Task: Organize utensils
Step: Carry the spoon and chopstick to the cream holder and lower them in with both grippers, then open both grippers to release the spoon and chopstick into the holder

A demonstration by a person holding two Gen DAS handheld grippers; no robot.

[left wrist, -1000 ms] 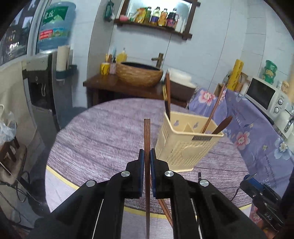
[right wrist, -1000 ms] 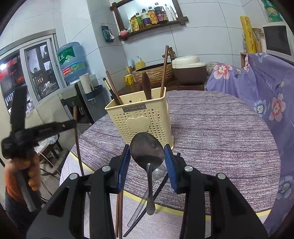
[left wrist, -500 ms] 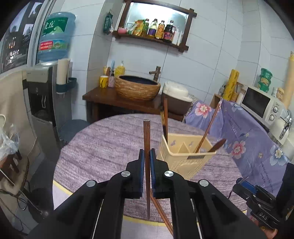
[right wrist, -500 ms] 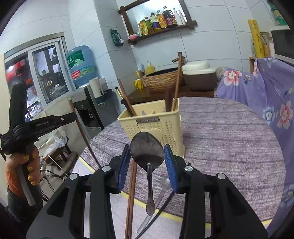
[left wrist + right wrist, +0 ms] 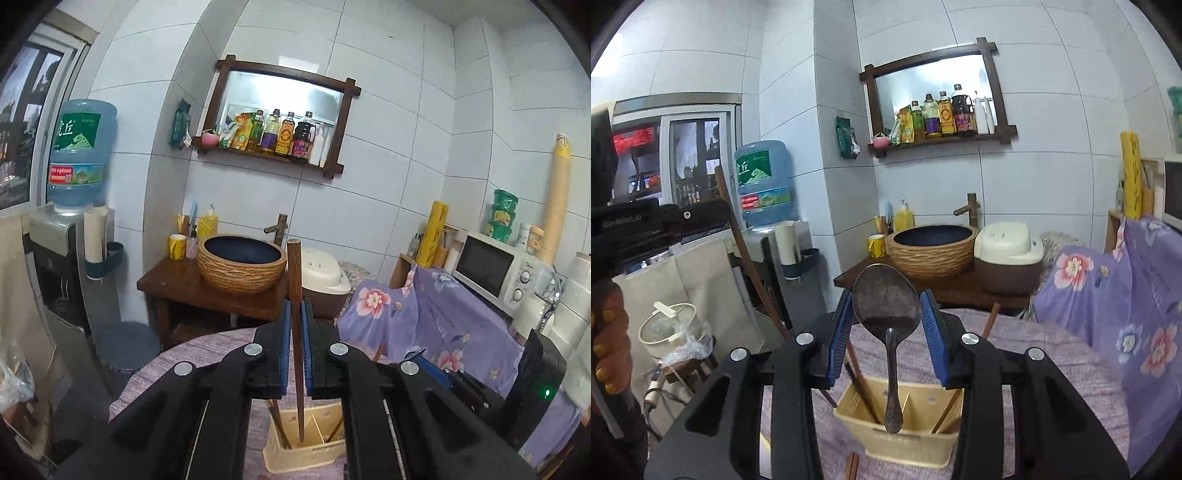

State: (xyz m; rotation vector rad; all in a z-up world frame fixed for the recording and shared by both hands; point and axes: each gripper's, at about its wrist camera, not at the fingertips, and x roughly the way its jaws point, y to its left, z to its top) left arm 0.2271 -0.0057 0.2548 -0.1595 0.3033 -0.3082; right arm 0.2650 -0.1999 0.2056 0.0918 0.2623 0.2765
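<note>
My left gripper point(image 5: 294, 314) is shut on a brown wooden chopstick point(image 5: 295, 332) held upright, its lower tip hanging over the cream plastic utensil basket point(image 5: 306, 454) below. My right gripper point(image 5: 886, 314) is shut on a metal spoon point(image 5: 888, 314) by its bowl, the handle hanging down over the same basket point(image 5: 901, 439). The basket holds other chopsticks point(image 5: 864, 387). The left gripper with its chopstick also shows in the right wrist view at the left edge point(image 5: 737, 236).
The basket stands on a round table with a purple cloth point(image 5: 1052, 369). Behind are a wooden stand with a woven basin point(image 5: 242, 264), a rice cooker point(image 5: 1008, 254), a water dispenser point(image 5: 74, 236) and a microwave point(image 5: 495, 269).
Both grippers have risen and tilted, so the basket now lies low in both views beneath the held chopstick and spoon. The grips have not changed.
</note>
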